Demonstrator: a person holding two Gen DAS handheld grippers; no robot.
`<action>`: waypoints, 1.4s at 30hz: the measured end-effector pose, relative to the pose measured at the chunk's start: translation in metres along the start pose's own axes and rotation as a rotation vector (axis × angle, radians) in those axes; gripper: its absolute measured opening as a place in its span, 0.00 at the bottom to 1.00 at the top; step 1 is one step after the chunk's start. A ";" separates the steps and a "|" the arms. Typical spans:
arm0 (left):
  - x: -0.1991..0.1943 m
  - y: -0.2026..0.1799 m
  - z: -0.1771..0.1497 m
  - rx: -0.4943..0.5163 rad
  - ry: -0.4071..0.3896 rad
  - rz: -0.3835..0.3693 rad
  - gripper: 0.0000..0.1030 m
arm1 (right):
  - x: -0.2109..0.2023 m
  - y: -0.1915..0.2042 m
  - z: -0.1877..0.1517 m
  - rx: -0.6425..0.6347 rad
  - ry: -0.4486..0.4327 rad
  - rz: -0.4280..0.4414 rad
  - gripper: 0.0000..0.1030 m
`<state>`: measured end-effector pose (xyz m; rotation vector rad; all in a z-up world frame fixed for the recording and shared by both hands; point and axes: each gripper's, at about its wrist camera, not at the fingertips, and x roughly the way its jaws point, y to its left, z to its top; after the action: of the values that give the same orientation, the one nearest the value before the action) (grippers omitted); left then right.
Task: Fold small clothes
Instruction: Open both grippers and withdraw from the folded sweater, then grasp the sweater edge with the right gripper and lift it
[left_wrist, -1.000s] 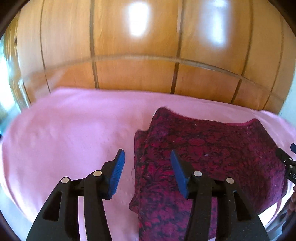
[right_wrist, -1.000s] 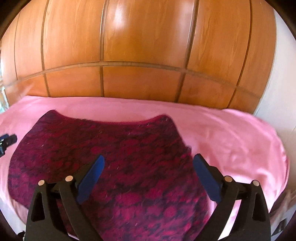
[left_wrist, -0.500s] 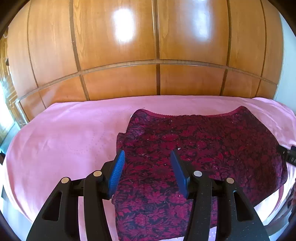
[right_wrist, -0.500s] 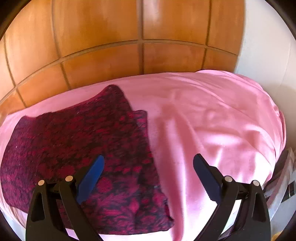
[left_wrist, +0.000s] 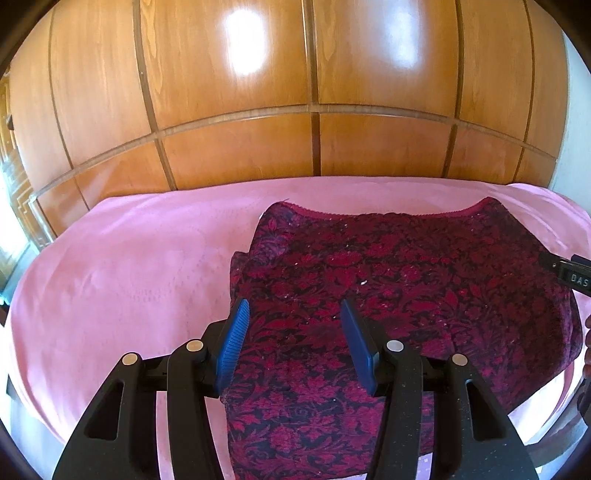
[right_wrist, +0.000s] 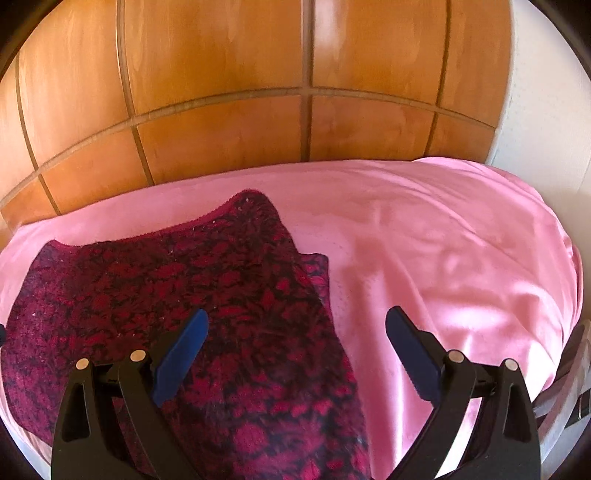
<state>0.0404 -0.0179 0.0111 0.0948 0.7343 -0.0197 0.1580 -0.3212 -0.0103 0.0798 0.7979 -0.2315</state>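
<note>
Just ahead of the left gripper (left_wrist: 293, 332), dark red floral garment (left_wrist: 388, 295) lies flat on pink sheet (left_wrist: 129, 277), under both blue pads (left_wrist: 232, 343); jaws part open, holding nothing. Right gripper (right_wrist: 295, 350) spread wide, empty: left pad over garment's right edge, right pad over bare sheet. Wood panel wall (right_wrist: 221, 110) beyond both.
</note>
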 end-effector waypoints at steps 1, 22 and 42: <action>0.001 0.000 0.000 0.000 0.003 0.002 0.49 | 0.003 0.001 -0.001 0.001 0.006 0.001 0.94; 0.078 0.104 0.037 -0.323 0.174 -0.135 0.55 | 0.057 -0.005 0.062 0.103 0.079 0.193 0.84; 0.086 0.036 0.051 -0.105 0.075 0.080 0.41 | 0.115 -0.015 0.070 0.088 0.189 0.211 0.60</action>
<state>0.1400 0.0145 -0.0064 0.0251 0.8043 0.0987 0.2806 -0.3670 -0.0438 0.2711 0.9601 -0.0590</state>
